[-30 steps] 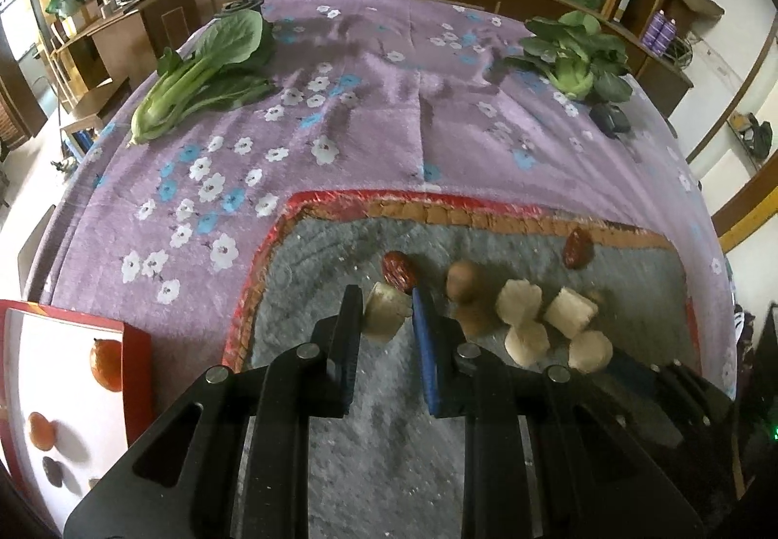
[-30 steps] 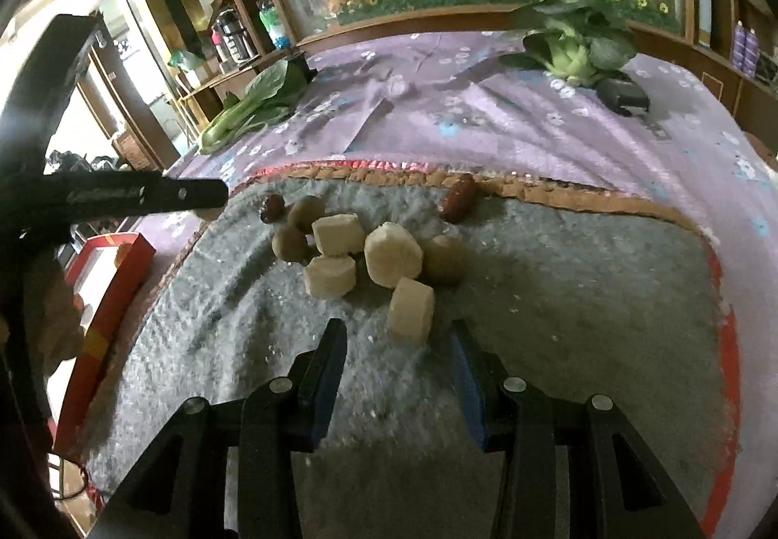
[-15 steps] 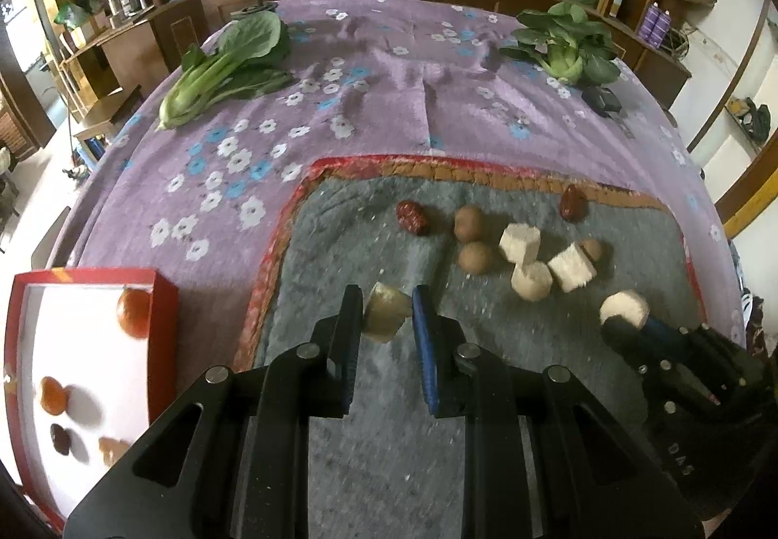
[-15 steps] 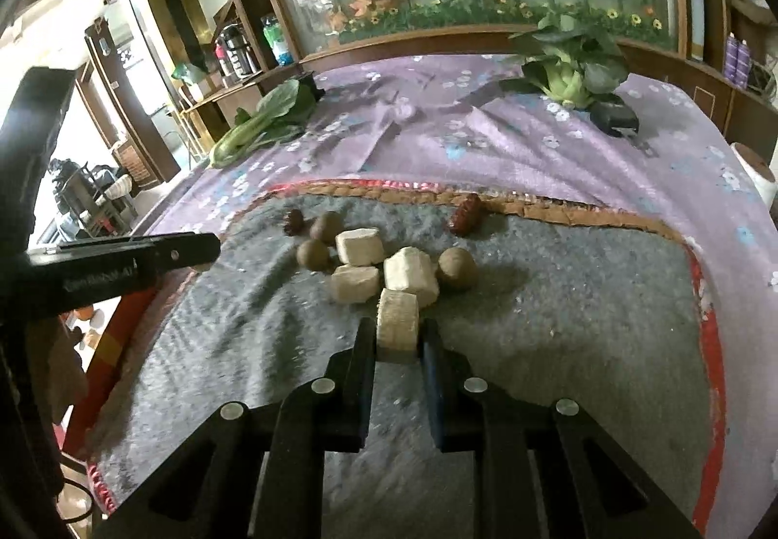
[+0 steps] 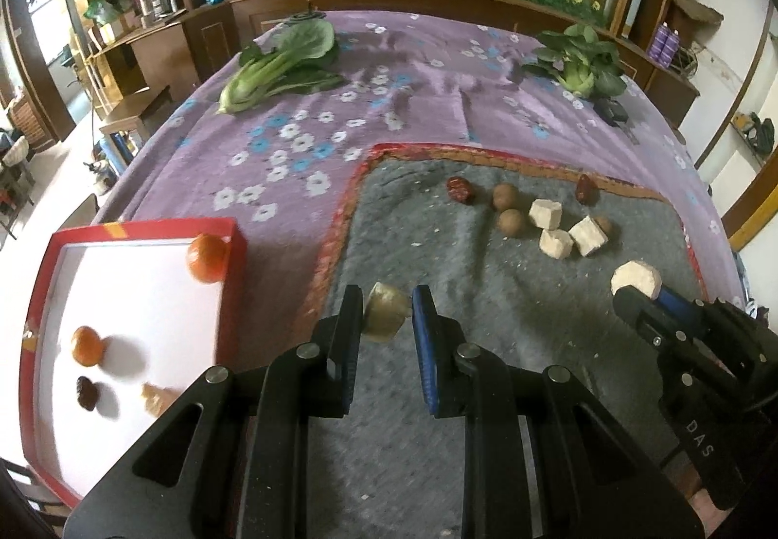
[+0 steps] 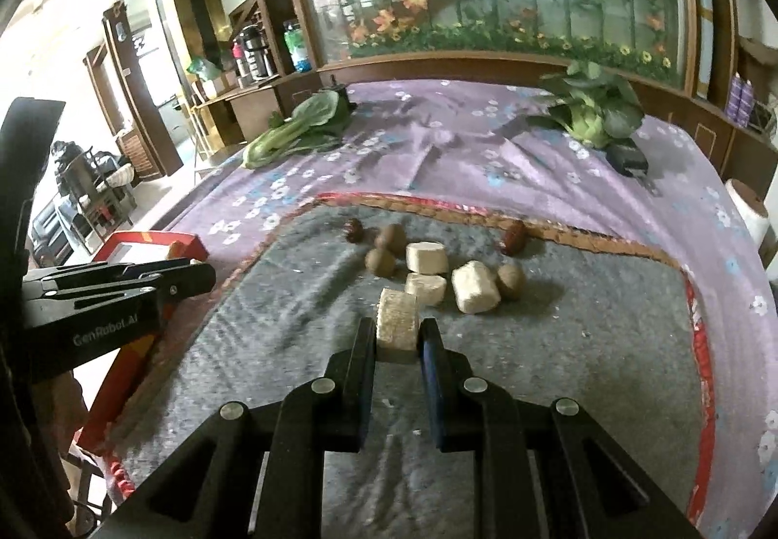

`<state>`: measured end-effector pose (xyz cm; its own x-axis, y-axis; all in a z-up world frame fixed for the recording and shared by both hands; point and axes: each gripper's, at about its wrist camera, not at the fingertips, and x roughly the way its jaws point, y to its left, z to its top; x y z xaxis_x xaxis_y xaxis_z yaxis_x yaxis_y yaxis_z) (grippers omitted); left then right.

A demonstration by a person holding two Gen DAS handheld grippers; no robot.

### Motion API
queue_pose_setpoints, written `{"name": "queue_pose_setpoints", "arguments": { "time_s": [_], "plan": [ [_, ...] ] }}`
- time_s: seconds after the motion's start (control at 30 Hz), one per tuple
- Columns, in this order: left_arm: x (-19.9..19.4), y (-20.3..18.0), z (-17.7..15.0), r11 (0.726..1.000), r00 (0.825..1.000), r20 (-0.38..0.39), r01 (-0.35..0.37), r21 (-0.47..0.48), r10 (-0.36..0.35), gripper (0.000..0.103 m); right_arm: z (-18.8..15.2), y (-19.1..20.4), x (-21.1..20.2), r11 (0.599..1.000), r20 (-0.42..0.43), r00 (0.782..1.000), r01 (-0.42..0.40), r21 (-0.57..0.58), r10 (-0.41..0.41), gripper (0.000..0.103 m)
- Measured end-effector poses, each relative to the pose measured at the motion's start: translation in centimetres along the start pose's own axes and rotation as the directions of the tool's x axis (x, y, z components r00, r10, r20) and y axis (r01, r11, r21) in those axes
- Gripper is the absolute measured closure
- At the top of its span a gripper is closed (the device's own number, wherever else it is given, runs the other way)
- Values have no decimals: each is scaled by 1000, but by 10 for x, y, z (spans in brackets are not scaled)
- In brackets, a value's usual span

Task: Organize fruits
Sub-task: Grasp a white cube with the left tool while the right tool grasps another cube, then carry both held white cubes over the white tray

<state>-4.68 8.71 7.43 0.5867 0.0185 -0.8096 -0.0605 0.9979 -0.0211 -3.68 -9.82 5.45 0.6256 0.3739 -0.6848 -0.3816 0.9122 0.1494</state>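
At far left, a shallow red-rimmed tray with a white floor (image 5: 233, 257) sits on the purple flowered tablecloth (image 5: 291, 140), just beside the grey felt mat with a red and orange border (image 5: 486, 466). It already holds 2 orange round fruits, 1 dark red date and a pale chunk, so it looks like the place where sorted pieces go.

Next right, the left gripper (image 5: 387, 313) is clenched on a pale yellowish fruit chunk (image 5: 386, 313), held above the mat's left edge near the tray, probably for dropping in.

Centre-right on the mat lie the unsorted pieces: 2 dark red dates, 3 brown round fruits and 3 cream cut blocks (image 5: 556, 242), close together.

At right, the right gripper (image 6: 398, 334) grasps a cream cylindrical chunk (image 6: 398, 325), lifted clear of that pile, likely bound for the tray too.
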Motion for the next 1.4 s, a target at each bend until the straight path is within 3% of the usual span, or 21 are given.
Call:
{"name": "queue_pose_setpoints", "arguments": {
  "time_s": [0.97, 1.27, 1.4],
  "plan": [
    [-42, 114, -36, 976, 985, 64, -148, -161, 160, 83, 8, 123, 19, 971, -43, 992, -127, -200, 121, 86],
    [-43, 150, -49, 964, 984, 43, -159, -215, 172, 83, 10, 169, 31, 949, -70, 983, -184, -257, 172, 86],
    [-41, 169, -55, 958, 989, 20, -135, -251, 144, 83, 10, 188, 37, 936, -95, 971, -235, -263, 217, 86]
  ]
}}
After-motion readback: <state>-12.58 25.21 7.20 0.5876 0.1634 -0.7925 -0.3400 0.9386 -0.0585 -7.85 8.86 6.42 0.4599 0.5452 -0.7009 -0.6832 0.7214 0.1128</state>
